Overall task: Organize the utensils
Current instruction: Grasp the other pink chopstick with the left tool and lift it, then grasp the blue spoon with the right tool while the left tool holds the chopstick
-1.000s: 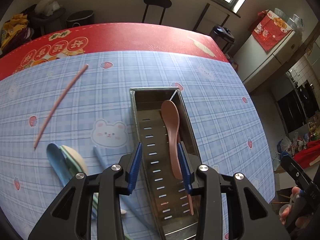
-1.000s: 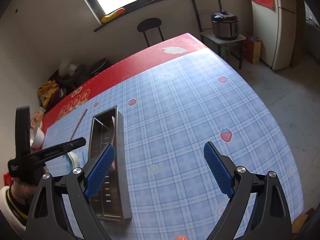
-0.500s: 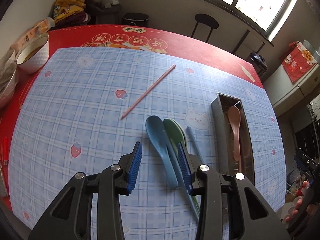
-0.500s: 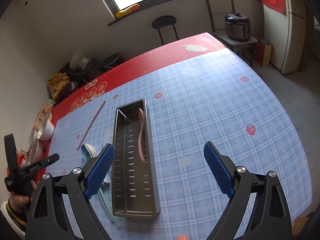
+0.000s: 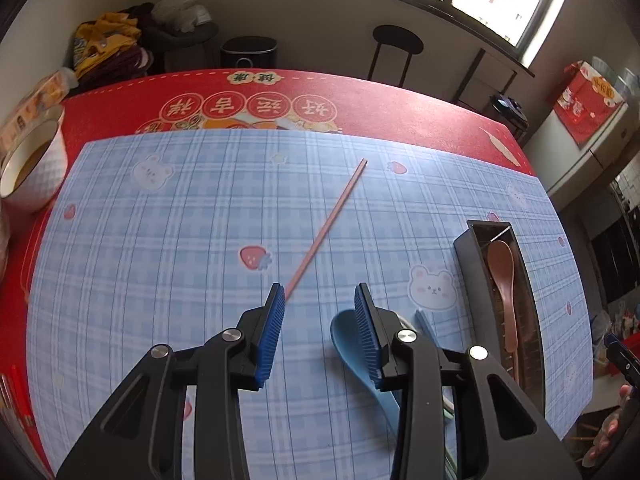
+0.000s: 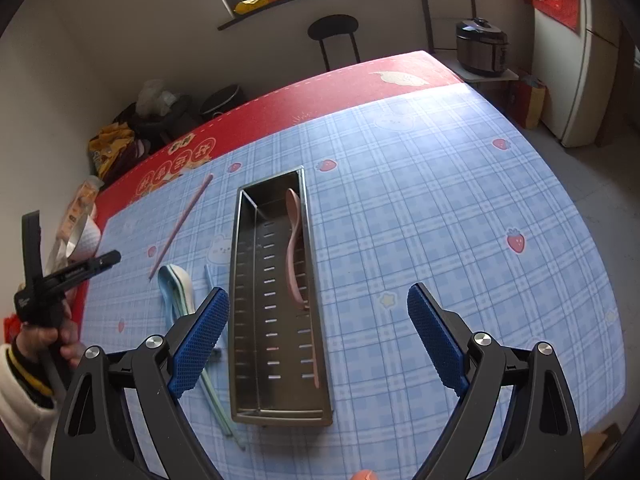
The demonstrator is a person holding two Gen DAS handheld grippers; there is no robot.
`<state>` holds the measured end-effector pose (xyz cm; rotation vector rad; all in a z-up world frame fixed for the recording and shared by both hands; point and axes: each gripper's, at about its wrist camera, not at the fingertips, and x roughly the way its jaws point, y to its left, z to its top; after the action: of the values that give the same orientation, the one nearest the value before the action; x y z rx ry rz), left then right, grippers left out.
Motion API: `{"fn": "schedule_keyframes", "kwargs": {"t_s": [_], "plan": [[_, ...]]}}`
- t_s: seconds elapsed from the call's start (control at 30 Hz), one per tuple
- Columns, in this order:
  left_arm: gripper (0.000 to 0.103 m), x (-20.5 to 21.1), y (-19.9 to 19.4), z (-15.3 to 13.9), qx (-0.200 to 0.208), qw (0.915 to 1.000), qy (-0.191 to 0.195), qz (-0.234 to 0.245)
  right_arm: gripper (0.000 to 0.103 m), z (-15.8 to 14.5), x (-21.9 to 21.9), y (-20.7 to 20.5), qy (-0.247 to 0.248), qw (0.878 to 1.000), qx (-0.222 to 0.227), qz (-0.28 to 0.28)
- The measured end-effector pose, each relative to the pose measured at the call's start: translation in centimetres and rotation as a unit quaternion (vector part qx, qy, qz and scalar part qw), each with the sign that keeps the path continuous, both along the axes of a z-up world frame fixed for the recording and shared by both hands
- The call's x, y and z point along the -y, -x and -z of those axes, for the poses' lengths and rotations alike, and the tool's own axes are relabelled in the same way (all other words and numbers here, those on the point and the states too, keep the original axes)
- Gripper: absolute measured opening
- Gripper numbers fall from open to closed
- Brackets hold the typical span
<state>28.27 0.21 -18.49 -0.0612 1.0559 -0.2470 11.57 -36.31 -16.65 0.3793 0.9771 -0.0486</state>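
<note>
A steel utensil tray (image 6: 244, 280) lies lengthwise on the blue checked cloth and holds a pink spoon (image 6: 294, 240); the tray (image 5: 472, 264) and spoon (image 5: 504, 280) also show in the left wrist view. A pink chopstick (image 5: 328, 228) lies loose left of the tray and shows in the right wrist view (image 6: 180, 228). A blue spoon (image 5: 352, 344) and a green spoon (image 6: 186, 284) lie side by side, with a blue chopstick (image 6: 208, 276) beside them. My left gripper (image 5: 320, 320) is open and empty, above the cloth at the pink chopstick's near tip. My right gripper (image 6: 318, 340) is wide open and empty over the tray's near end.
A white bowl (image 5: 30, 168) with brown liquid stands at the table's left edge. A red mat (image 5: 360, 108) covers the far side of the table. A black stool (image 5: 396, 44) and a rice cooker (image 6: 482, 46) stand beyond the table.
My left gripper swung left, off the tray and past the spoons, and opened wider near the pink chopstick. My right gripper shifted over the tray's near end.
</note>
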Motion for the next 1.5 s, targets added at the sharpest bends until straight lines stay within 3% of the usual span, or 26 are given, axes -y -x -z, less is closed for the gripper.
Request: {"fn": "schedule_keyframes", "kwargs": {"t_s": [0.33,0.5,0.8,1.0,1.13,1.5], "plan": [[0.033,3.4,-9.6,5.7,-0.028,0.9947,-0.016,0.098,0.088,2.3,1.9,1.5,0.024,0.995,-0.049,0.083],[0.028,5.2,-11.6,7.7,-0.032,0.9900,-0.042,0.131,0.088,3.1,2.2,1.6,0.022,0.992,-0.061,0.109],[0.021,7.2,-13.1,8.4,-0.023,0.9845,-0.077,0.156,0.088,3.5,1.9,1.7,0.018,0.991,-0.065,0.118],[0.007,7.6,-13.0,8.5,-0.016,0.9852,-0.093,0.143,0.088,3.7,2.1,2.0,0.009,0.990,-0.068,0.122],[0.006,7.3,-12.3,8.4,-0.018,0.9853,-0.099,0.138,0.088,3.7,2.0,2.1,0.005,0.990,-0.070,0.119],[0.006,1.2,-5.5,4.1,0.011,0.9958,-0.041,0.081,0.088,3.3,-0.2,0.8,-0.010,0.996,-0.065,0.064]]}}
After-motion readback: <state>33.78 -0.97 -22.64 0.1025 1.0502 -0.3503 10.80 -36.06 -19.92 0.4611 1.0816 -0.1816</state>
